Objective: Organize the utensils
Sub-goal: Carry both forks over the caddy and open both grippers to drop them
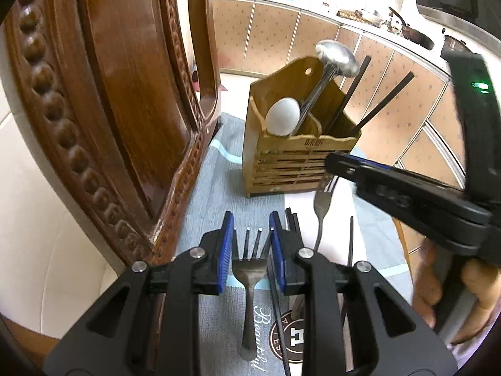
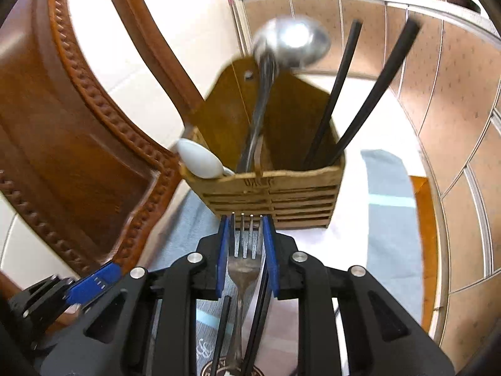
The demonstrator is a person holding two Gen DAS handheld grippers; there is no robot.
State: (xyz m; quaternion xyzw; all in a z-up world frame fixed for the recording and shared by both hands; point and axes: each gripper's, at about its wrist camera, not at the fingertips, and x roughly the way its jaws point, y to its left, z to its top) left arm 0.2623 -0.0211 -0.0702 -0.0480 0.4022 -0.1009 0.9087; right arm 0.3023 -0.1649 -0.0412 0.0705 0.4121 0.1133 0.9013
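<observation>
A wooden utensil holder [image 1: 297, 159] [image 2: 275, 194] stands on the table. It contains a white spoon [image 1: 281, 116] [image 2: 200, 159], a metal spoon [image 1: 336, 58] [image 2: 291, 42] and two black chopsticks [image 1: 380, 103] [image 2: 372, 91]. My left gripper [image 1: 252, 235] is shut on a steel fork [image 1: 249, 275], tines pointing away, above the grey mat [image 1: 219, 188]. My right gripper [image 2: 245, 228] [image 1: 330, 163] is shut on a second fork [image 2: 241, 269] [image 1: 321, 210], just in front of the holder's slatted face. The left gripper's blue pads [image 2: 94, 282] show at the lower left of the right wrist view.
A carved wooden chair back [image 1: 109, 109] [image 2: 78, 156] rises close on the left. Loose black chopsticks [image 1: 350, 241] lie on the mat under the grippers. A hand [image 1: 469, 288] grips the right tool. The table edge [image 2: 422, 206] runs at right, with kitchen cabinets [image 1: 313, 37] behind.
</observation>
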